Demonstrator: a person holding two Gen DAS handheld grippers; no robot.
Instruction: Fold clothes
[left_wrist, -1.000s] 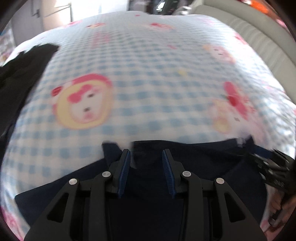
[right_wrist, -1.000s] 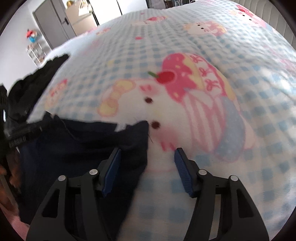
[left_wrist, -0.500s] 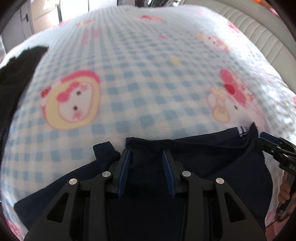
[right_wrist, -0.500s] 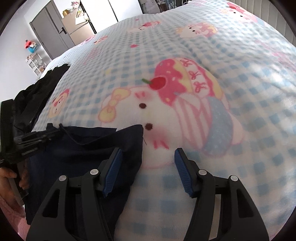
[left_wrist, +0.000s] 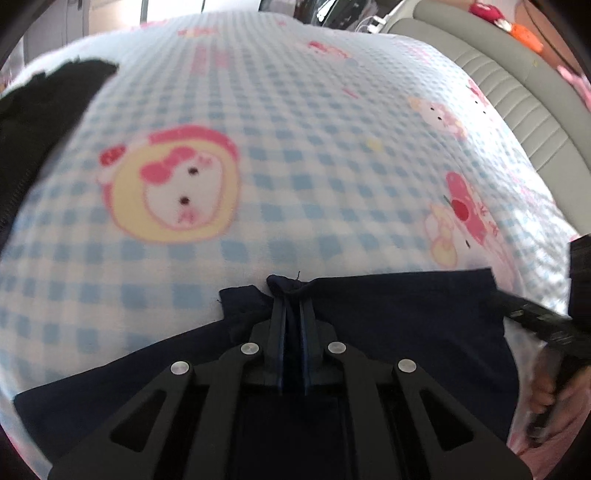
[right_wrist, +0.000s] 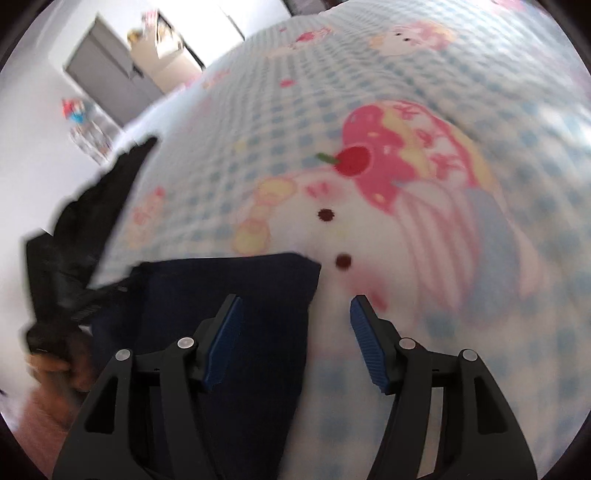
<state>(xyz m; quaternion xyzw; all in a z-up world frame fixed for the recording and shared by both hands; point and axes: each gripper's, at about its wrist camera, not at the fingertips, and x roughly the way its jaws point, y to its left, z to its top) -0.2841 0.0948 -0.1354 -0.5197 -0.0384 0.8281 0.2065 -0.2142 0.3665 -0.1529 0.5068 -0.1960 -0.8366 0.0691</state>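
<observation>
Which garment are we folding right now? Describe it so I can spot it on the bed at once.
Start from the blue-and-white checked blanket with pink cartoon prints that covers the bed. At its near edge lies the navy garment, spread flat, its far edge bunched between the pads of the left gripper. Unlike the crumpled black clothing heaped at the blanket's far left, it is dark blue and smooth.

No legible text, label, brand, number or sign anywhere in either wrist view.
</observation>
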